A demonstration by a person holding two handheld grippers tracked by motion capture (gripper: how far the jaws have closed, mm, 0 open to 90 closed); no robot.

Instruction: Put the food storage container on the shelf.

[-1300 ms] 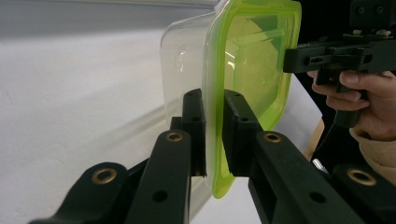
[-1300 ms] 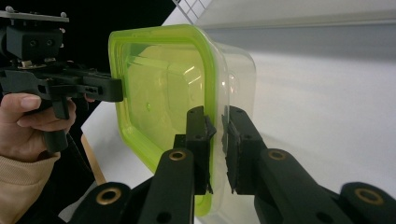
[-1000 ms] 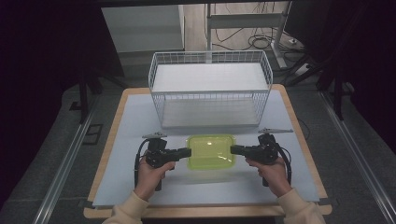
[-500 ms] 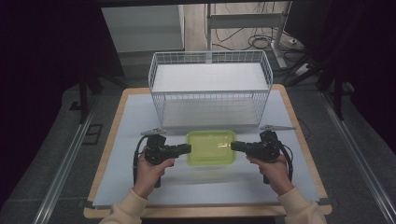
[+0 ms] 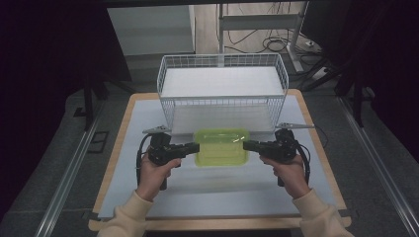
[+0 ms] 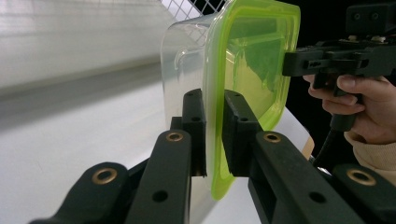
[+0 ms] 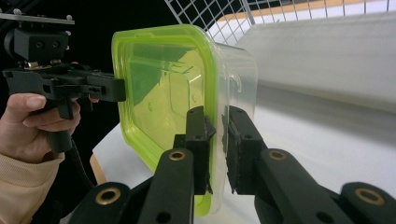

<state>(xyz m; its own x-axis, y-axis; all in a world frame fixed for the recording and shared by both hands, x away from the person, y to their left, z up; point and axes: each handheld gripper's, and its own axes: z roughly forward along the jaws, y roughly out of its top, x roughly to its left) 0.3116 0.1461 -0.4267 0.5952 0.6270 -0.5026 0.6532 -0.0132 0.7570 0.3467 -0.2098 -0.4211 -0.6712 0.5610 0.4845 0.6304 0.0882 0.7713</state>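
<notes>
A clear container with a green lid [image 5: 221, 147] is held between the two grippers over the middle of the counter [image 5: 217, 192], just in front of the white wire basket [image 5: 222, 91] that stands toward the counter's far edge. The left hand-held gripper [image 5: 193, 147] is clamped on the container's left edge; in the left gripper view its jaws are seen closed across the lid rim [image 6: 215, 140], one jaw on the clear body side and one on the green lid side. The right hand-held gripper [image 5: 248, 145] is clamped on the opposite, right edge; in the right gripper view the jaws are pressed on either side of the rim [image 7: 215, 135] in the same way. The container is seen level from above, lid up, and whether it touches the counter cannot be told. In each gripper view the other gripper is seen at the far edge of the lid, gripped by a hand [image 6: 355, 100] in a cream sleeve [image 7: 23, 186]. The basket is seen with a white liner at its bottom. The counter is covered by a pale sheet, with a wooden border shown along its edges [image 5: 118, 143]. Both hands are placed near the counter's near half, left and right of the container.
</notes>
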